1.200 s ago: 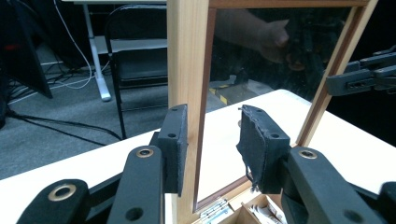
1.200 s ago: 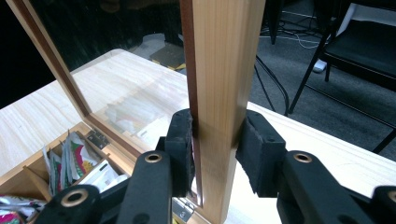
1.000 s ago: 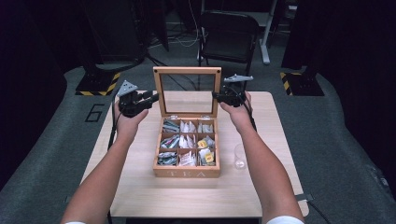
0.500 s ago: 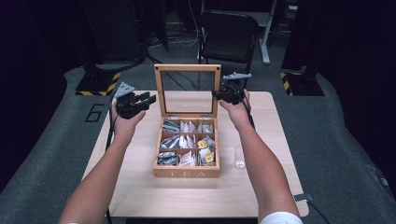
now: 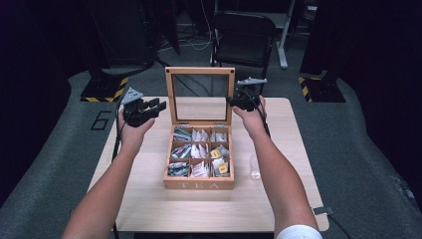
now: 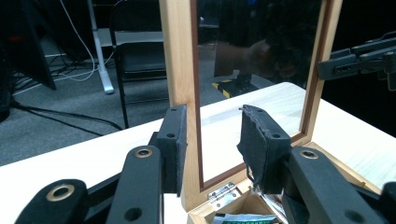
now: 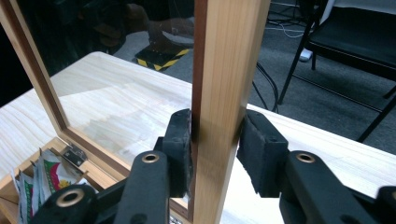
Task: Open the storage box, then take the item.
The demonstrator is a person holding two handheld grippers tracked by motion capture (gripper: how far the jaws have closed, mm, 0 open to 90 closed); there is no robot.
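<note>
A wooden tea box (image 5: 199, 184) stands on the middle of the table with its glass-paned lid (image 5: 200, 70) upright. Its compartments hold several tea bags (image 5: 199, 152). My right gripper (image 5: 232, 101) is at the lid's right side. In the right gripper view its jaws (image 7: 215, 140) are shut on that wooden frame post (image 7: 229, 46). My left gripper (image 5: 158, 106) hovers open just left of the lid. In the left gripper view its jaws (image 6: 212, 140) are spread, with the lid's left post (image 6: 180, 56) beyond them and the other gripper (image 6: 359, 58) at the far side.
A small clear glass (image 5: 255, 167) stands on the light wooden table (image 5: 149, 199), right of the box. A black chair (image 5: 244, 40) sits behind the table's far edge. Cables lie on the dark floor around it.
My left gripper has drifted slightly back toward the person and away from the lid's left edge. The right gripper and the upright lid have stayed put.
</note>
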